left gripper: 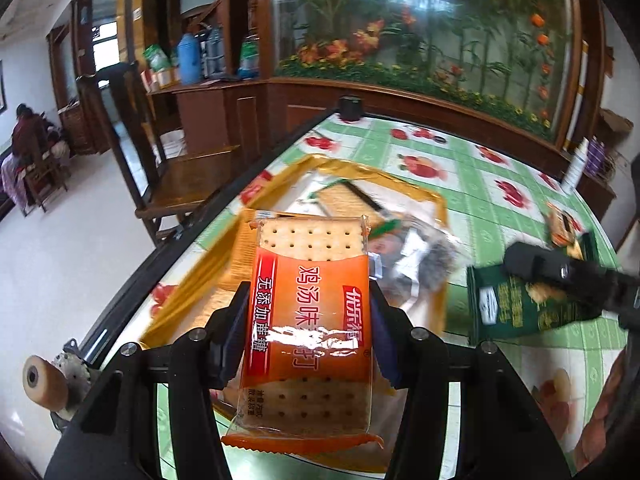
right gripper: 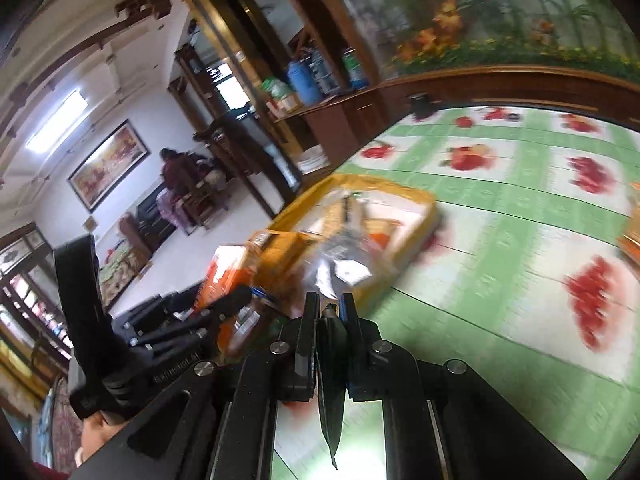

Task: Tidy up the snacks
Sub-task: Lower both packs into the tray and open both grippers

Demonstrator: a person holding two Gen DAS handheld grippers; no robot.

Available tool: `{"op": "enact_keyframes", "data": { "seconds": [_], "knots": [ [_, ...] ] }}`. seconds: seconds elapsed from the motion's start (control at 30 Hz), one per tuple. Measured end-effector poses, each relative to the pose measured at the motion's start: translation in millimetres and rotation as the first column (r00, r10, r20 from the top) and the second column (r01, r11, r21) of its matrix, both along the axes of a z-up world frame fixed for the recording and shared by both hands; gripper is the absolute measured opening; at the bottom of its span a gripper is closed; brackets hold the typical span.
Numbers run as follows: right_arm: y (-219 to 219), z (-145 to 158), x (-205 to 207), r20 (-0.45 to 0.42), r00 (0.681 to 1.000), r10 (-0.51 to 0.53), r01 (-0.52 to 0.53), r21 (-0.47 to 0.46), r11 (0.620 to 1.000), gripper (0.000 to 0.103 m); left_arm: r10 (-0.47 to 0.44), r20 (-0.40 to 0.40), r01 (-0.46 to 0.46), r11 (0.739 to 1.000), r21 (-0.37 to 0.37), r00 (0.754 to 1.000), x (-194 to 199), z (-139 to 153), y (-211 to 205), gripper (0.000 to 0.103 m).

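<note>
Left gripper (left gripper: pixel 308 312) pinches orange cracker pack (left gripper: pixel 310 320), long axis toward 12 o'clock; yellow tray (left gripper: pixel 436 200) directly beyond. Right gripper (right gripper: pixel 329 312) pinches dark green packet (right gripper: pixel 330 380).

In the right wrist view motion blur smears the yellow tray (right gripper: pixel 416 200) and the packets (right gripper: pixel 344 256) heaped in it, so their printing cannot be read, and an orange shape (right gripper: pixel 632 236) is cut off by the right edge. In the left wrist view the orange cracker packet (left gripper: pixel 310 308) hides the tray's near middle, and the lower edge of that view crops the left gripper (left gripper: pixel 308 320) (its body only). The right gripper (left gripper: pixel 560 276) there is blurred over a dark green packet (left gripper: pixel 516 312), its grip unclear.
</note>
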State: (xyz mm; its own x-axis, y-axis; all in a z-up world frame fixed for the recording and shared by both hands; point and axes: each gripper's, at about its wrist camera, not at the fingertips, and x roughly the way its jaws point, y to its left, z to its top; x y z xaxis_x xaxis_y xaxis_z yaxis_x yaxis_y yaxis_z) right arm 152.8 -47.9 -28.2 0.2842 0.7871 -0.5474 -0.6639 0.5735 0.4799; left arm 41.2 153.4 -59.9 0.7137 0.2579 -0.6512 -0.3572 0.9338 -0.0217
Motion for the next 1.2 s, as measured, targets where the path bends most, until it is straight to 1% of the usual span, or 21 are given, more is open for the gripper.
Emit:
{"op": "enact_keyframes", "data": {
  "seconds": [0.07, 0.13, 0.17, 0.3, 0.37, 0.47, 0.5, 0.53, 0.57, 0.63, 0.7, 0.77, 0.83, 0.97, 1.03, 1.2],
  "knots": [
    [14, 4, 9, -0.014, 1.000, 0.018, -0.017, 0.040, 0.999, 0.010, 0.017, 0.001, -0.017, 1.000, -0.004, 1.000, 1, 0, 9, 0.053],
    [28, 9, 18, -0.008, 1.000, 0.019, -0.018, 0.060, 0.998, 0.010, 0.028, -0.005, -0.028, 1.000, -0.010, 1.000, 3, -2, 16, 0.053],
    [36, 9, 24, -0.018, 1.000, 0.022, -0.021, 0.072, 0.997, 0.010, 0.031, -0.010, -0.031, 0.999, -0.016, 0.999, 5, -3, 19, 0.053],
    [65, -4, 41, -0.068, 0.997, 0.034, -0.028, 0.095, 0.995, 0.010, 0.030, -0.030, -0.030, 0.999, -0.024, 0.999, 15, -10, 23, 0.053],
    [80, -11, 49, -0.082, 0.996, 0.033, -0.026, 0.090, 0.996, 0.010, 0.026, -0.039, -0.027, 1.000, -0.012, 0.999, 19, -12, 21, 0.053],
    [93, -23, 59, -0.115, 0.993, 0.020, -0.012, 0.068, 0.998, 0.017, 0.031, -0.039, -0.032, 0.999, -0.014, 0.999, 22, -12, 22, 0.053],
    [95, -27, 62, -0.126, 0.992, 0.009, -0.002, 0.056, 0.998, 0.029, 0.034, -0.040, -0.035, 0.999, -0.021, 0.999, 22, -12, 24, 0.053],
    [94, -29, 62, -0.125, 0.992, 0.002, 0.005, 0.056, 0.998, 0.049, 0.034, -0.044, -0.035, 0.999, -0.020, 0.998, 23, -12, 25, 0.056],
    [93, -30, 63, -0.122, 0.993, -0.006, 0.013, 0.059, 0.998, 0.053, 0.036, -0.047, -0.037, 0.999, -0.015, 0.998, 23, -12, 26, 0.064],
    [82, -27, 61, -0.111, 0.994, -0.023, 0.032, 0.084, 0.996, 0.054, 0.049, -0.041, -0.049, 0.999, 0.004, 0.998, 21, -10, 26, 0.073],
    [72, -23, 60, -0.100, 0.994, -0.041, 0.050, 0.092, 0.994, 0.054, 0.063, -0.029, -0.062, 0.998, 0.032, 0.998, 18, -5, 23, 0.074],
    [59, -17, 59, -0.088, 0.994, -0.060, 0.069, 0.102, 0.992, 0.054, 0.059, -0.016, -0.058, 0.997, 0.041, 0.998, 16, 0, 20, 0.074],
    [48, -13, 59, -0.085, 0.994, -0.072, 0.082, 0.113, 0.990, 0.054, 0.054, -0.008, -0.053, 0.998, 0.046, 0.999, 15, 5, 16, 0.078],
    [28, -4, 53, -0.065, 0.993, -0.094, 0.101, 0.121, 0.987, 0.054, 0.041, -0.001, -0.041, 0.997, 0.068, 0.999, 16, 12, 6, 0.079],
    [17, -3, 51, -0.066, 0.992, -0.106, 0.113, 0.126, 0.985, 0.054, 0.035, -0.005, -0.034, 0.996, 0.076, 0.999, 16, 14, 1, 0.082],
    [-4, -3, 53, -0.073, 0.989, -0.129, 0.138, 0.133, 0.982, 0.054, 0.025, -0.004, -0.025, 0.996, 0.090, 1.000, 18, 21, -12, 0.082]
  ]
}}
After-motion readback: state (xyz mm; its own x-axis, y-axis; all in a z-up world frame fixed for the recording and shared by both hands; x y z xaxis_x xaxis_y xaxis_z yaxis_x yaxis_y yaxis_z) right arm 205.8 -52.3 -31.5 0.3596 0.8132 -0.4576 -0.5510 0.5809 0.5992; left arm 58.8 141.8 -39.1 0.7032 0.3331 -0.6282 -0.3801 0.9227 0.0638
